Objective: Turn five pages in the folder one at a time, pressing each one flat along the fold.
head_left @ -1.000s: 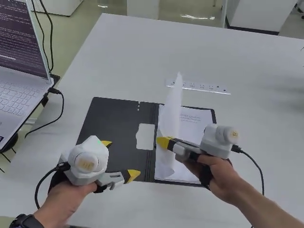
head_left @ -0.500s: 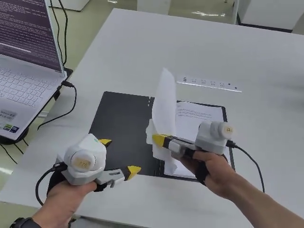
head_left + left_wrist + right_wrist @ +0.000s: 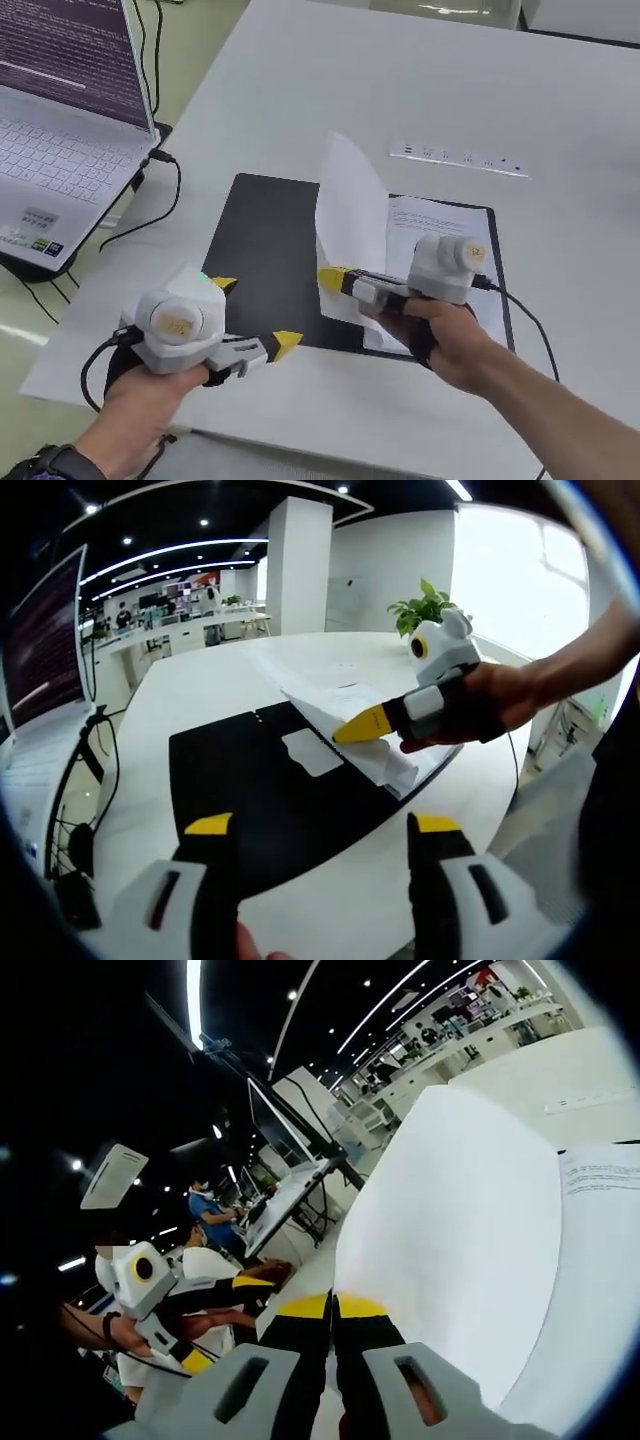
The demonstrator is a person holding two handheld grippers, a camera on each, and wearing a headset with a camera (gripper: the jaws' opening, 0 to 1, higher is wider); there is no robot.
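The right gripper (image 3: 335, 281) has its fingers pinched on a page (image 3: 350, 215) standing mid-turn above them, while the folder (image 3: 265, 255) lies open ahead of the left gripper (image 3: 255, 313), fingers wide and empty, so the pressing flat looks yet to come.

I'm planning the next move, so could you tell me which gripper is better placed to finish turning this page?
Probably the right gripper: it is shut on the raised page, above the folder. The left gripper is open and holds nothing.
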